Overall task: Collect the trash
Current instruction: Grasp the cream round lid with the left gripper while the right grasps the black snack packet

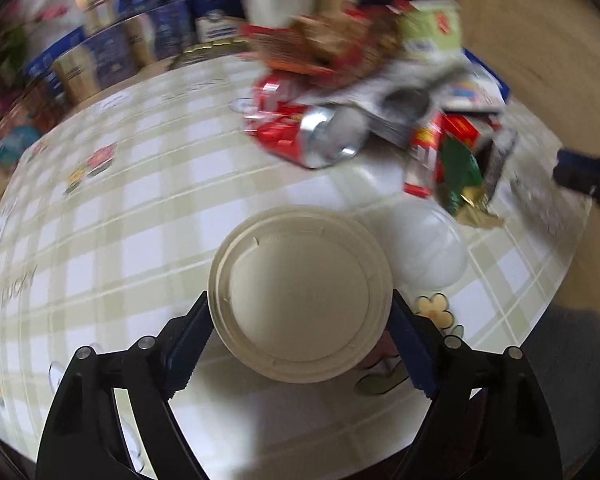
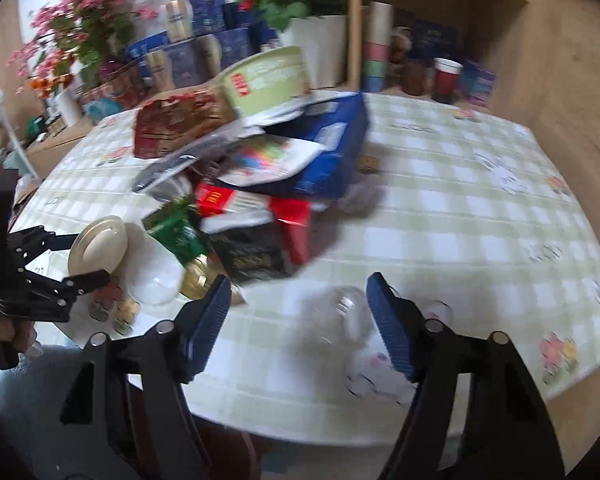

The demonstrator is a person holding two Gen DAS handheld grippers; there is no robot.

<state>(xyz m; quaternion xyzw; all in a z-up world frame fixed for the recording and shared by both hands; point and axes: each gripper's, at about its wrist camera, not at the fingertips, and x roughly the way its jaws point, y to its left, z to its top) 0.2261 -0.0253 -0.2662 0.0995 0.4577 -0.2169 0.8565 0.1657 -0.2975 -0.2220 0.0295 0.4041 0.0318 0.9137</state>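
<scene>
Left gripper [image 1: 300,344] clasps a cream lid [image 1: 300,294] above the checked tablecloth [image 1: 140,200].

Motion blur smears the trash heap [image 1: 384,92] toward the surface's [image 1: 120,208] far edge, so the print on its wrappers and cartons cannot be read. The cream lid [image 1: 300,294] covers whatever it sits on, and whether the left tongs [image 1: 300,344] press its rim cannot be told. The clear bottle [image 2: 340,316] near the front edge is a pale smear between the right tongs [image 2: 298,324], contact unclear.
</scene>
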